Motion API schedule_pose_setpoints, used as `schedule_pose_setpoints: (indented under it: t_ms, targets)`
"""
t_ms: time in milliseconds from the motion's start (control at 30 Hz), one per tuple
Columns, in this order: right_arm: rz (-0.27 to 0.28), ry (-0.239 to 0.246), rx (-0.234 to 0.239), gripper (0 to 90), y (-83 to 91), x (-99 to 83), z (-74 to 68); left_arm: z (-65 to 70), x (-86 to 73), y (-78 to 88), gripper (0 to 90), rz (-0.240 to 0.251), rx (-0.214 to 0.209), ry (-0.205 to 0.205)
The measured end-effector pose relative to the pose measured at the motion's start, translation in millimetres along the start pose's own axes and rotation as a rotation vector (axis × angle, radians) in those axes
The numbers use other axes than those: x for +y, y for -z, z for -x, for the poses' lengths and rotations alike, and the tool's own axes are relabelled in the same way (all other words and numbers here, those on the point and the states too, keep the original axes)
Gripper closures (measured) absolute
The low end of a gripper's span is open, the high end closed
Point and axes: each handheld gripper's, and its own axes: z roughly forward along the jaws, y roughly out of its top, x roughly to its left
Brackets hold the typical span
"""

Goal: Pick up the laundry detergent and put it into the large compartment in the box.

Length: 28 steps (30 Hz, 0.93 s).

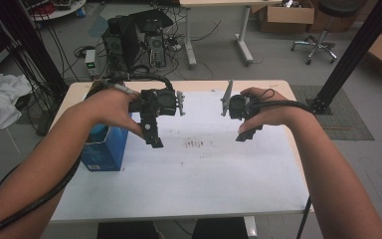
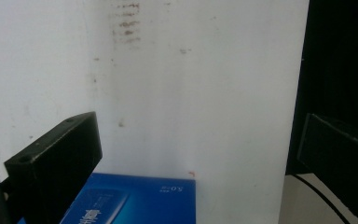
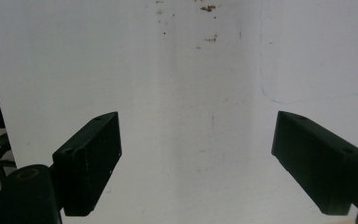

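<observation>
- Left gripper (image 2: 198, 154): jaws spread wide, empty, held above the blue box (image 1: 104, 147).
- Right gripper (image 3: 198, 161): jaws spread wide, empty, over the white table (image 1: 204, 174).

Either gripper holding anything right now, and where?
Nothing. Left gripper and right gripper are both open and empty; blue box sits untouched.

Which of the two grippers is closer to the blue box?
The left gripper. It hangs open just beside the blue box at the table's left edge, while the right gripper, also open, is across the white table, far from it.
</observation>
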Motion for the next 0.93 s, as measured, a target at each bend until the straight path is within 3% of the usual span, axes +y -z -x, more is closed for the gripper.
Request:
schedule_pose_setpoints:
  t_ms: [67, 467, 933]
  targets:
    - [0.0, 0.0, 0.001, 15.8, -0.5, 0.3, 0.0, -2.1, 0.4, -3.2, 0.1, -0.007, -0.005, 0.014]
    - [-0.003, 0.001, -0.001, 15.8, -0.7, 1.2, -0.2, 0.9, 6.4, -7.1, 0.1, -0.013, -0.009, -0.012]
    - [0.0, 0.005, 0.004, 15.8, -4.6, 3.7, 0.4, 1.6, 3.6, -8.1, 0.1, 0.0, -0.016, -0.007]
